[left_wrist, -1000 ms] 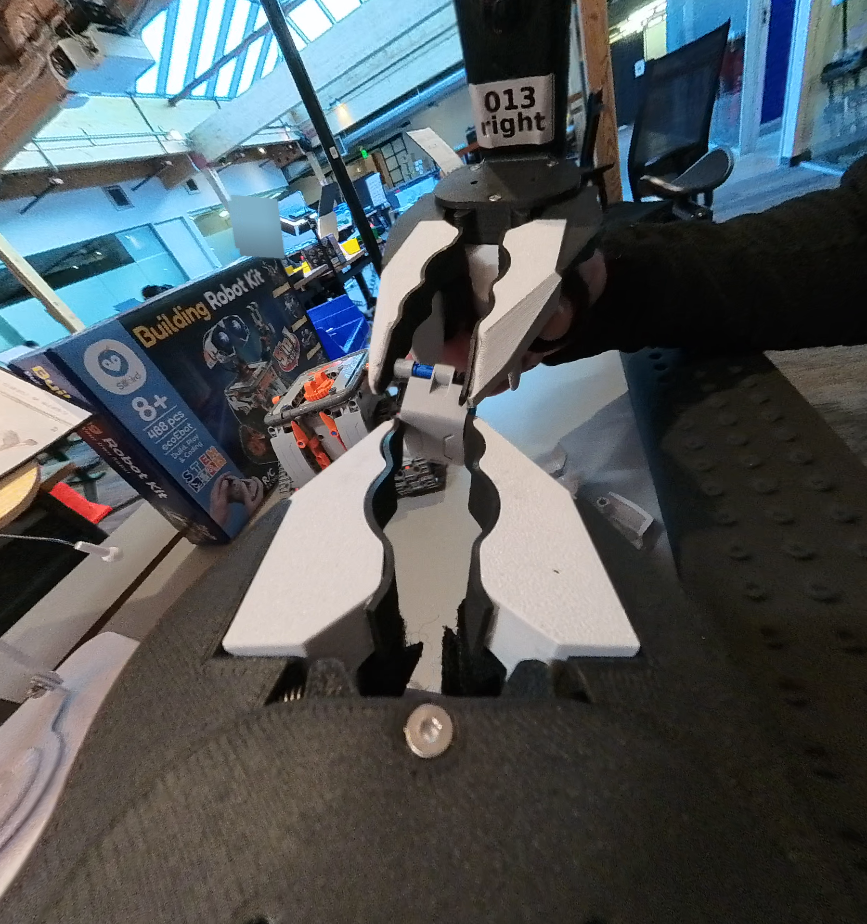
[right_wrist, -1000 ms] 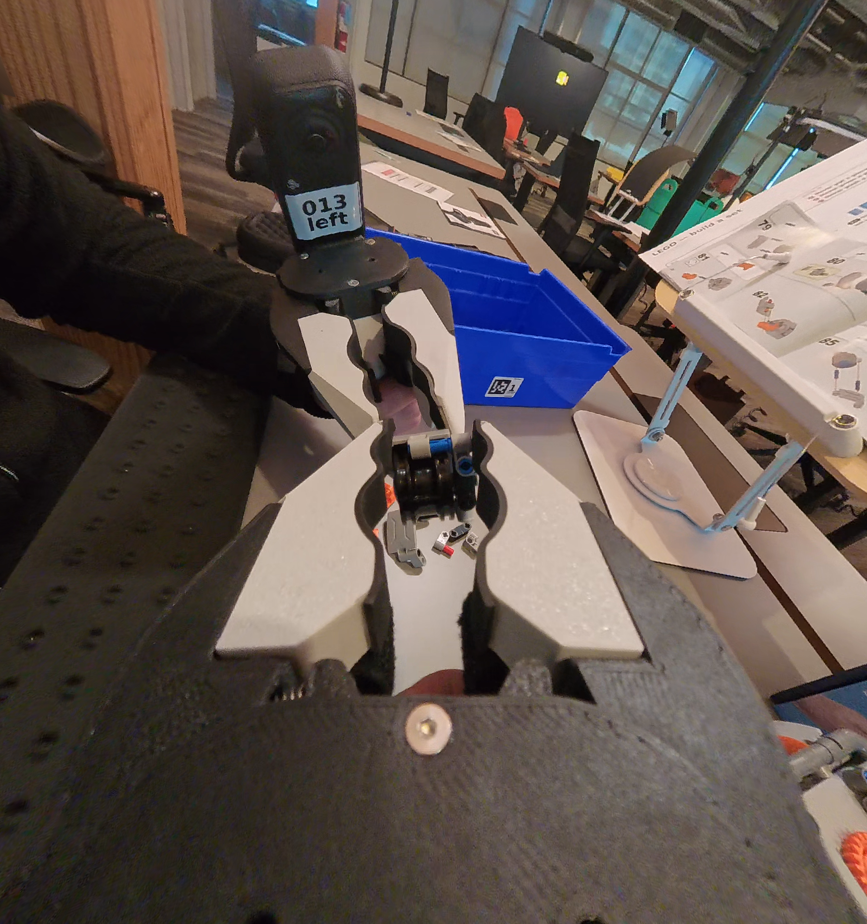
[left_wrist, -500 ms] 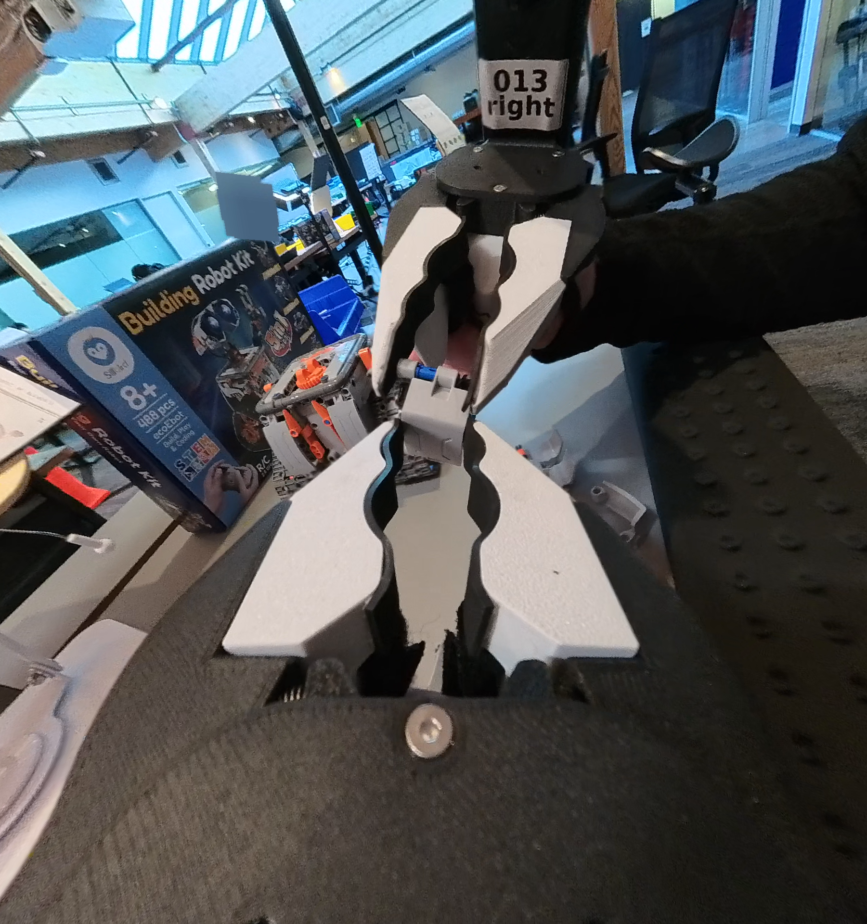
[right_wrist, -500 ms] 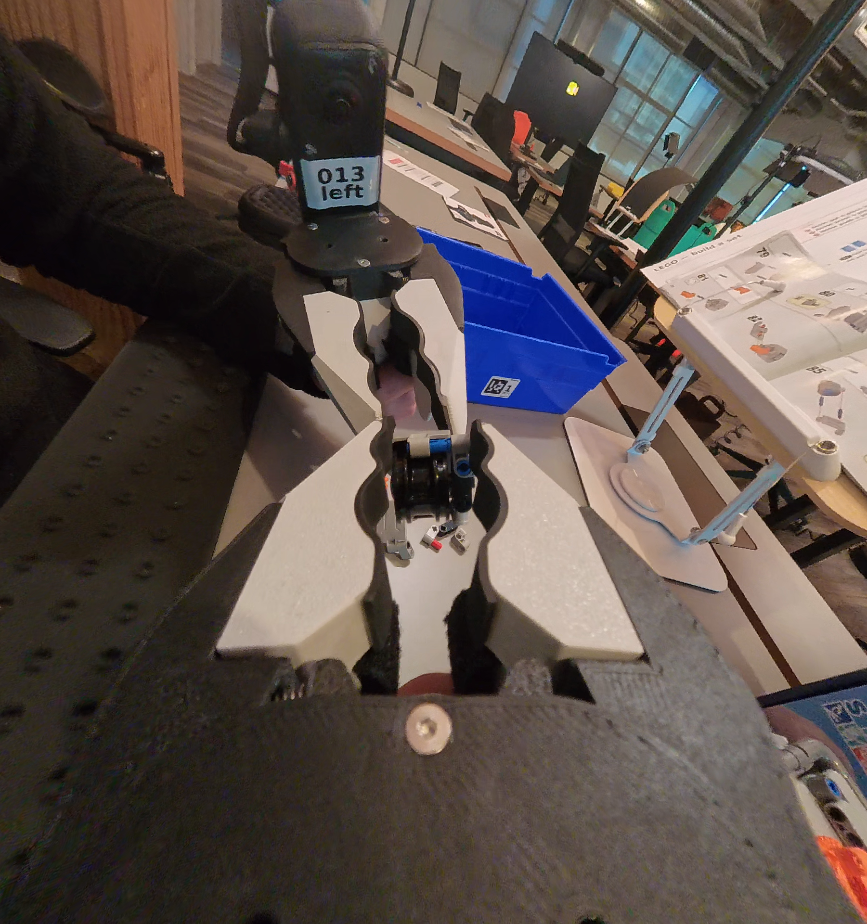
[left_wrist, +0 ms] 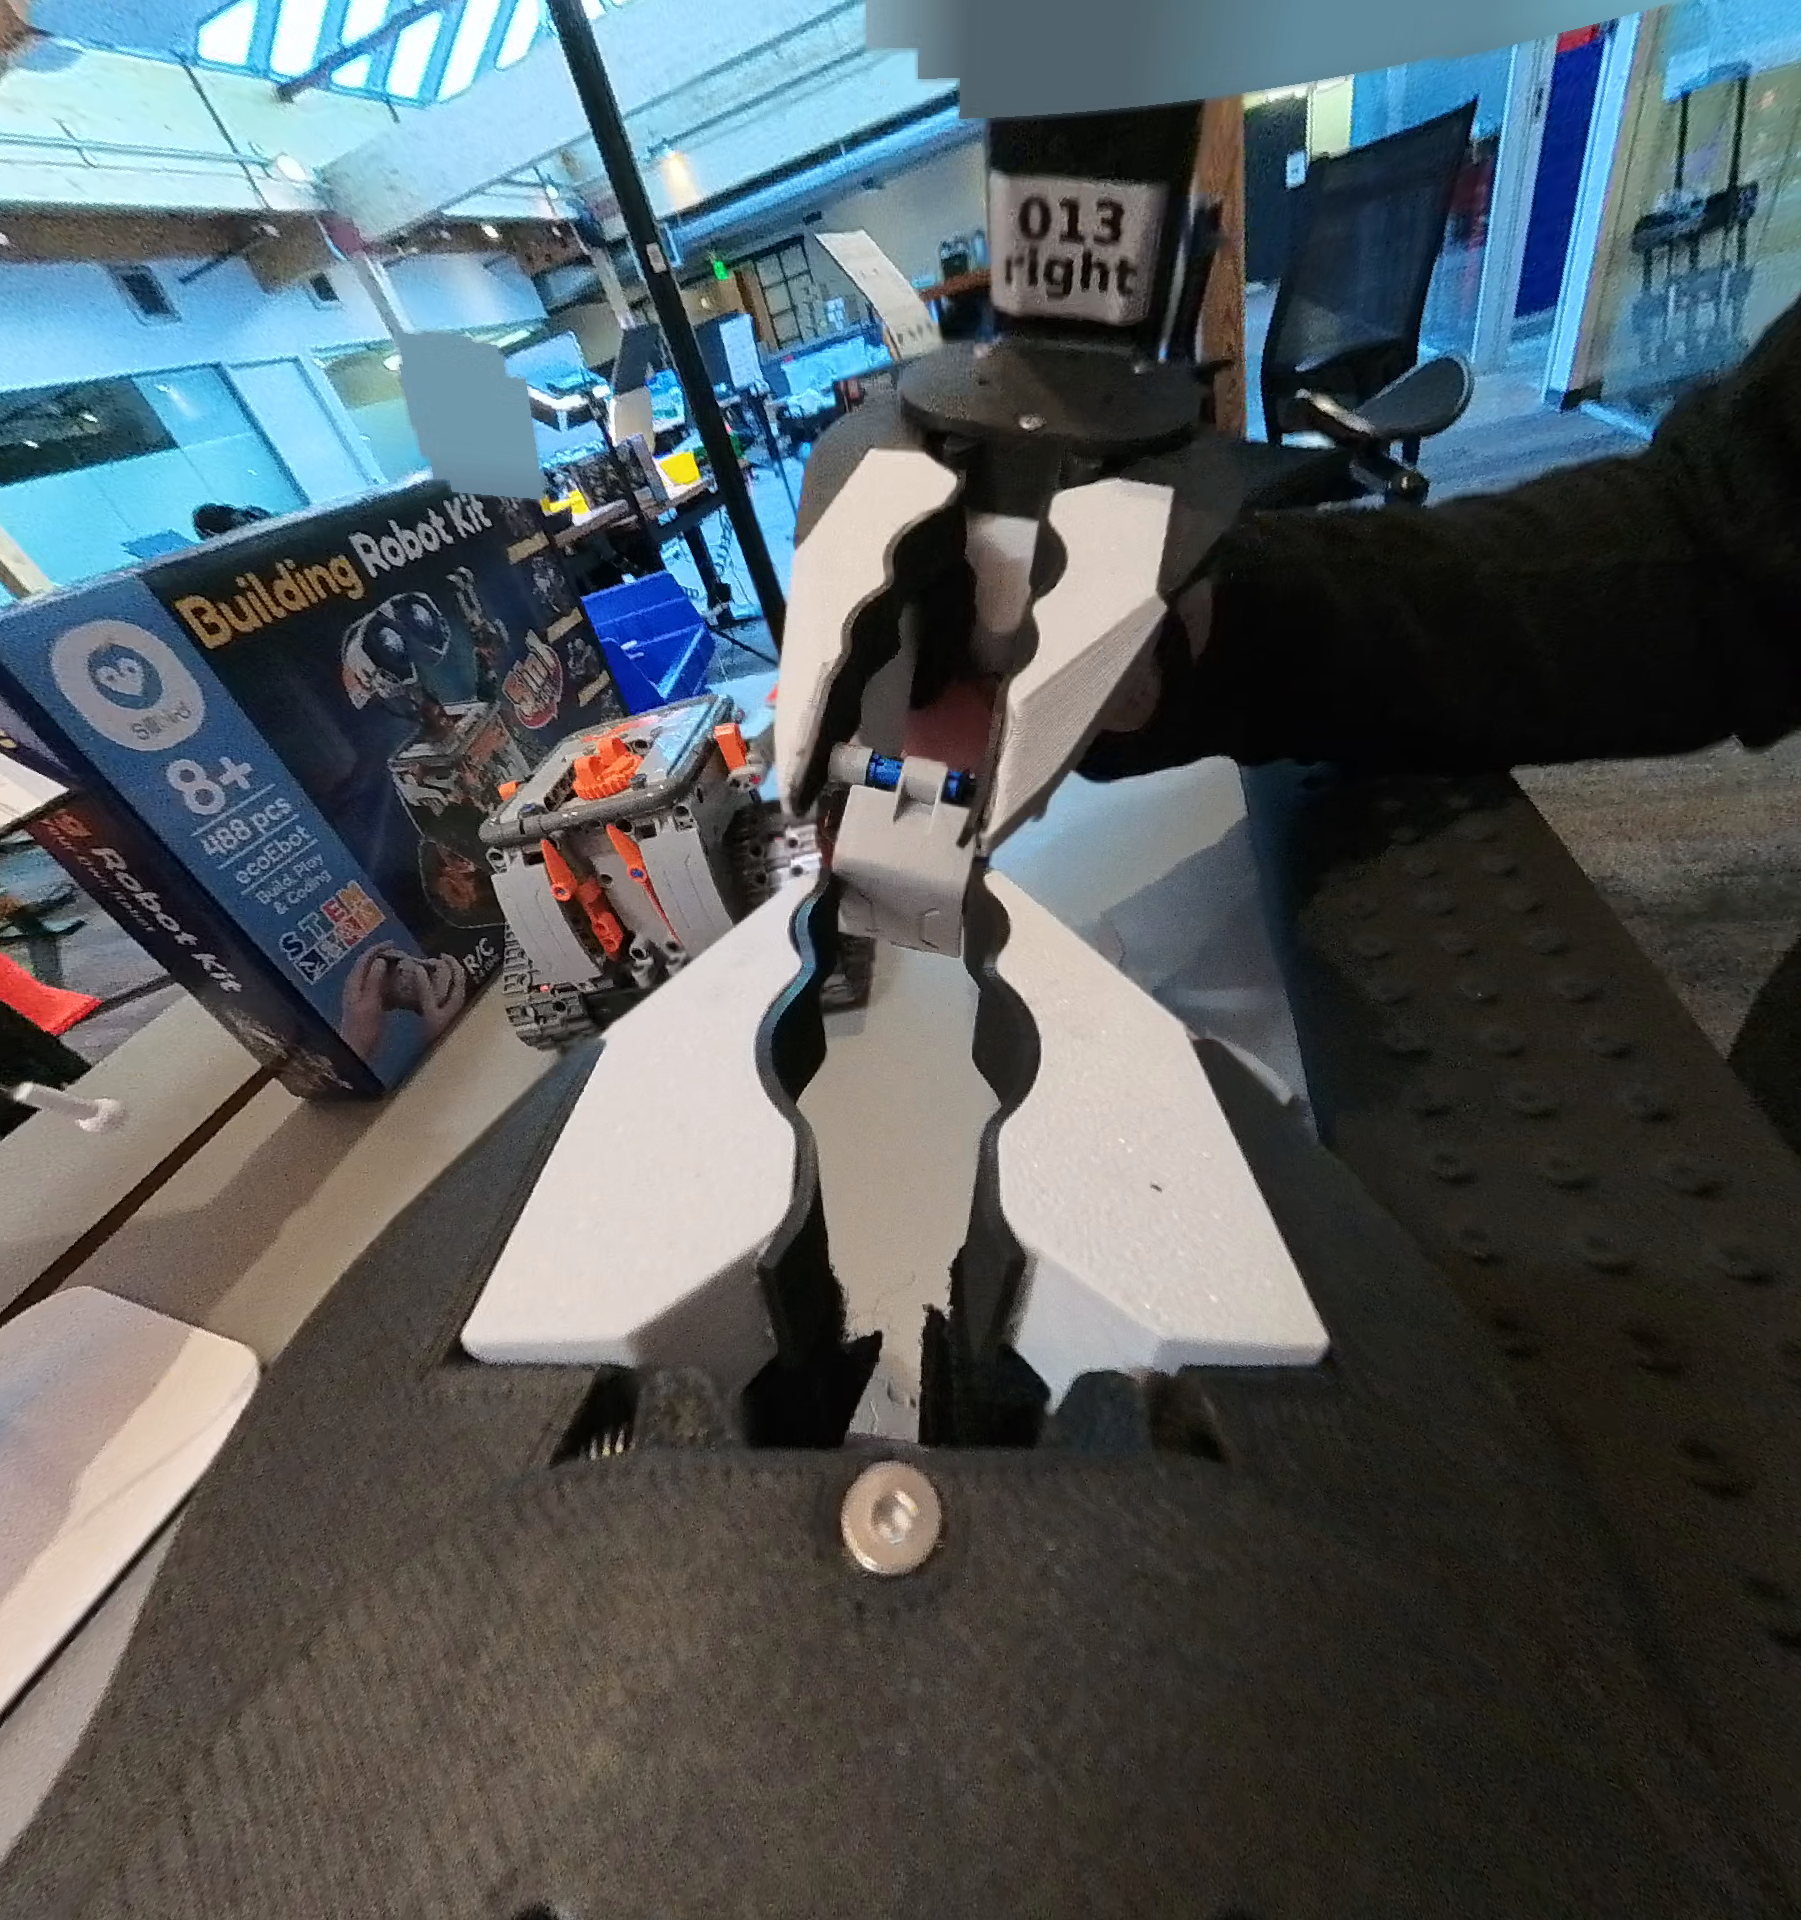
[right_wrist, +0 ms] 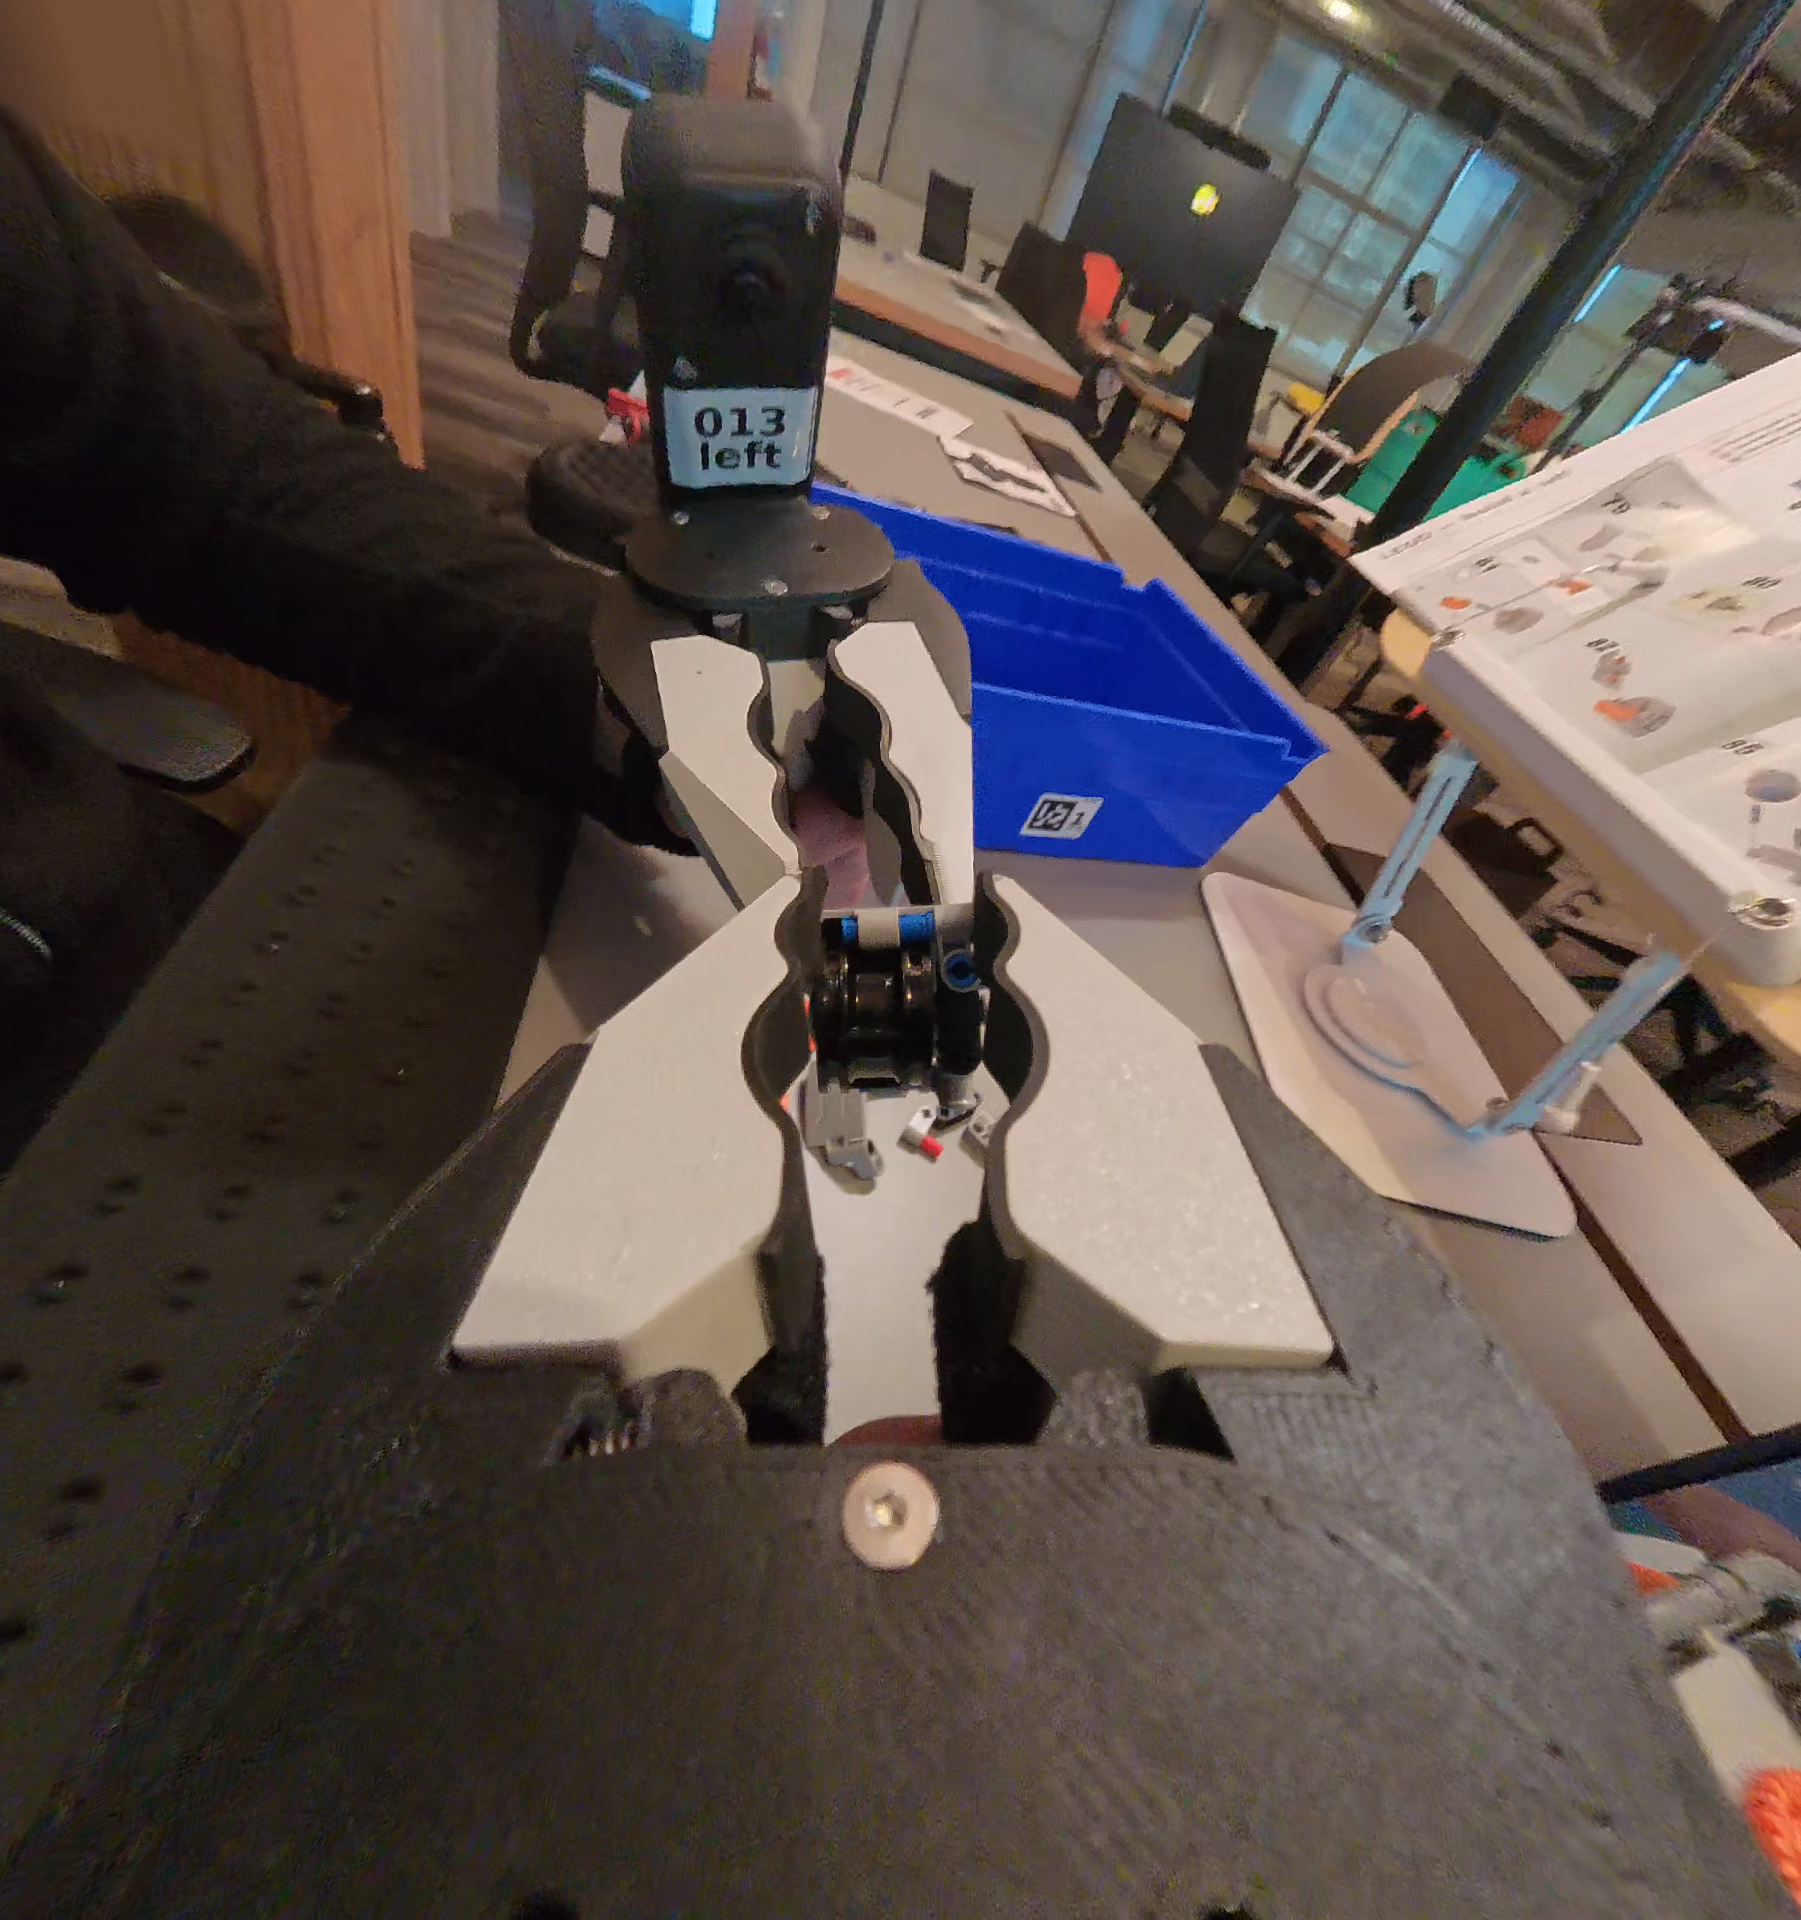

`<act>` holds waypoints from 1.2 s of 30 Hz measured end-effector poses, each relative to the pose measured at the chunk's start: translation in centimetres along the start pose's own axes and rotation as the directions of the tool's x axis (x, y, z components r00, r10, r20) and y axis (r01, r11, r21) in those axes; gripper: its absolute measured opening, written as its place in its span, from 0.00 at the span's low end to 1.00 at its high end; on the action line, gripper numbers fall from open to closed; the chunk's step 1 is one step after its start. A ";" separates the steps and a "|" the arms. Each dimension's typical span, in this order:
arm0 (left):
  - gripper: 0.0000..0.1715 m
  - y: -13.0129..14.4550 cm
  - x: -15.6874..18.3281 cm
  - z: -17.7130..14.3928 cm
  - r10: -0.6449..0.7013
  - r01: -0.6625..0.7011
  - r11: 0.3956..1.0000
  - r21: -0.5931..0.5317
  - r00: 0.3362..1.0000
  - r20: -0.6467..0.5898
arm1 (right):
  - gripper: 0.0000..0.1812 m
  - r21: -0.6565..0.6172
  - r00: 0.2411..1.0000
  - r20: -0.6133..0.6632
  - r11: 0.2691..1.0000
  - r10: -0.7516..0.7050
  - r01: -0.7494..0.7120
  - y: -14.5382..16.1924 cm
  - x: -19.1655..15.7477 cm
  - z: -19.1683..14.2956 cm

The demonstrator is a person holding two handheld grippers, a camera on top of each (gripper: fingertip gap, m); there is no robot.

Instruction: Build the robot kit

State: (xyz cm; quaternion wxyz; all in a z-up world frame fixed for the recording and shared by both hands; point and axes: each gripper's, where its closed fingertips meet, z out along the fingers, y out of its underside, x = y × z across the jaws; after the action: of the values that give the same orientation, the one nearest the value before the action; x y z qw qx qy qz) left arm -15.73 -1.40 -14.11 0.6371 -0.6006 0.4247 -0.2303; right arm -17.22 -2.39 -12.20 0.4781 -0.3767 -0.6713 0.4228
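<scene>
At the centre of both views we have a small brick sub-assembly [left_wrist: 901,868], grey-shelled on one face and black with a rounded wheel-like core on the other [right_wrist: 880,1013], with a short blue-and-white pin across its top. We hold it clear of the grey table [right_wrist: 1135,914] between both tools at once: the left gripper [left_wrist: 901,925] has its jaws closed on the lower part of the piece, and the right gripper [left_wrist: 891,790] reaches in from the top of the left wrist frame, its jaws closed at the pin end. From the right wrist view the right gripper [right_wrist: 891,935] grips the black body just above mid-frame, with the left gripper [right_wrist: 875,883] meeting it nose to nose from the top. We judge this double hold steadies the piece so neither end can twist while it is off the table

Below the piece, between our right fingers, a few loose small parts [right_wrist: 880,1138] lie on the table. To the upper right of the right wrist frame sits a blue bin [right_wrist: 1114,727], and further right an instruction booklet [right_wrist: 1644,644] on a white stand [right_wrist: 1395,1060]. In the left wrist frame a partly built tracked model [left_wrist: 615,862] with orange parts stands left of centre, beside the kit box [left_wrist: 252,790] at the left edge. A dark-sleeved arm [left_wrist: 1498,613] crosses the right side
</scene>
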 end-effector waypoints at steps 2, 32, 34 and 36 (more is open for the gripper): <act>0.13 -0.6 -0.4 -0.2 -0.024 0.024 0.999 0.039 1.000 0.011 | 0.22 0.021 0.998 -0.067 1.000 -0.001 0.002 -0.9 0.9 -0.4; 0.13 -5.1 -1.4 -2.3 -0.342 0.394 0.836 0.381 0.918 -0.199 | 0.12 0.075 0.987 -0.062 0.987 0.145 -0.140 -1.5 0.7 0.3; 0.13 -5.4 -1.4 -2.4 -0.346 0.400 0.828 0.394 0.916 -0.204 | 0.12 0.088 0.983 -0.048 0.981 0.175 -0.170 -1.6 0.7 0.4; 0.13 -5.3 -1.4 -2.3 -0.340 0.393 0.836 0.383 0.919 -0.199 | 0.12 0.092 0.982 -0.033 0.979 0.184 -0.180 -1.5 0.6 0.3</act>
State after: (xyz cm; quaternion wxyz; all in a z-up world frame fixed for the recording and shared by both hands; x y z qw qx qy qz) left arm -17.22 -2.54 -8.48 0.6668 -0.5058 0.2812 -0.4696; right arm -17.82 -2.47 -10.71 0.4672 -0.4236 -0.6048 0.4863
